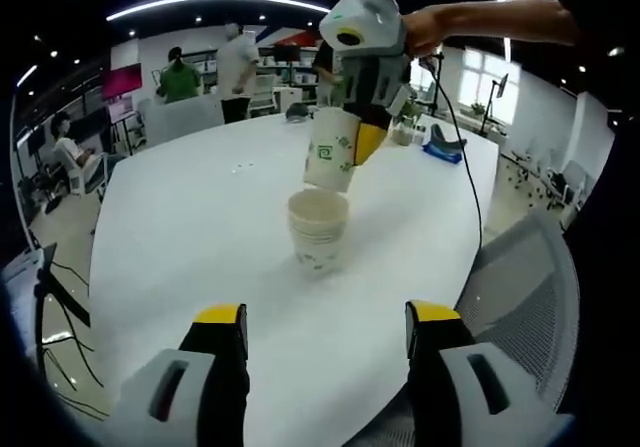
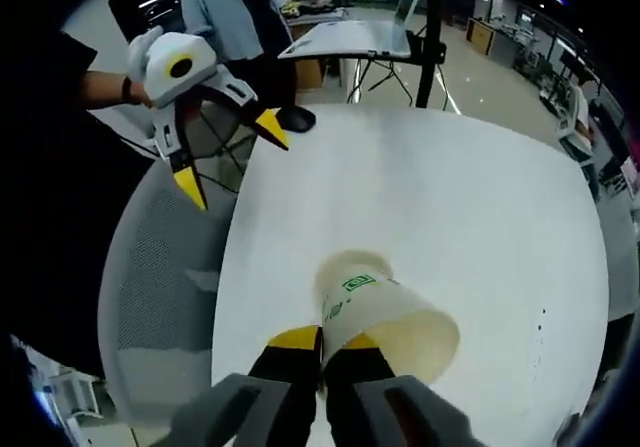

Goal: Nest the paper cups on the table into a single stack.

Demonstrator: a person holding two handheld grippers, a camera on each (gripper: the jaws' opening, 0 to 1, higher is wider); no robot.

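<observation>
Right now your right gripper (image 2: 321,352) pinches one paper cup (image 1: 333,148) by its wall, tilted just above the stack of cups (image 1: 319,230) on the white table (image 1: 190,217), base toward the stack's open mouth, ready to nest. Your left gripper (image 1: 325,342) hangs back near the table edge, jaws spread and empty, probably keeping clear. A green square logo marks the held cup; its wording is too small to read.
</observation>
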